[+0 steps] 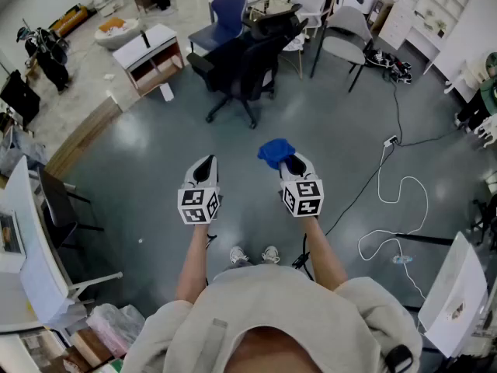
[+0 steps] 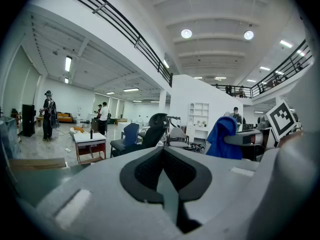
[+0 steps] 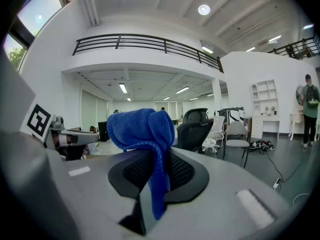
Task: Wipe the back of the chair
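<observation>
A black office chair stands on the grey floor ahead of me, its back turned toward me; it also shows in the left gripper view as the black chair and in the right gripper view as the black chair. My right gripper is shut on a blue cloth, which bunches above its jaws as the blue cloth. My left gripper is shut with nothing in it. Both grippers are held side by side well short of the chair.
A blue chair, a grey chair and a white chair stand behind the black one. A low white table is at the left. A white cable and power strip lie on the floor at right. People stand far off.
</observation>
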The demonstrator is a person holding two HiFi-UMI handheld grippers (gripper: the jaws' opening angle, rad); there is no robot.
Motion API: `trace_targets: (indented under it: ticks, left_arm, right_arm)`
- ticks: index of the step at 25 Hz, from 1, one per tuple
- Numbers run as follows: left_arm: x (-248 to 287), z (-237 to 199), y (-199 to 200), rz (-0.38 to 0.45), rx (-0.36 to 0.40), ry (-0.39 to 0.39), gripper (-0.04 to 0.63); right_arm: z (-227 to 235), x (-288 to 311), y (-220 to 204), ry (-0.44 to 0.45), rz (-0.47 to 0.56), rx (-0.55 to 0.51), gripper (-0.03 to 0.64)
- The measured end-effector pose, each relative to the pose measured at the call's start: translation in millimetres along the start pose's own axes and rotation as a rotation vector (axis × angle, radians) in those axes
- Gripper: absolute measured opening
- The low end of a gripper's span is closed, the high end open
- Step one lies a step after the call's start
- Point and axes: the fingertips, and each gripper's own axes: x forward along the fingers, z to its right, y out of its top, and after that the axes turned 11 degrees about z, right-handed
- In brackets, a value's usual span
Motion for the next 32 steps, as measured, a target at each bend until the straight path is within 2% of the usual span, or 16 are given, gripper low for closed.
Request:
trace_targets:
  ticks: [5, 19, 32]
  left_arm:
    - [5.2, -14.1, -0.7, 0.003, -0.010, -0.001, 0.005]
    - [24.1, -60.7, -3.7, 0.011, -0.046, -0.071, 0.005]
    - [89.3, -74.4, -12.0, -0.042, -0.043, -0.083, 0.005]
  right_arm:
    - [-6.0, 8.6, -3.1, -0.006, -0.008, -0.007, 0.066]
    - [-36.9, 41.3, 6.7, -0.035, 0.010, -0.047, 0.071]
    - [-0.5, 105.2, 1.1, -0.045, 0.026, -0.014, 0.072]
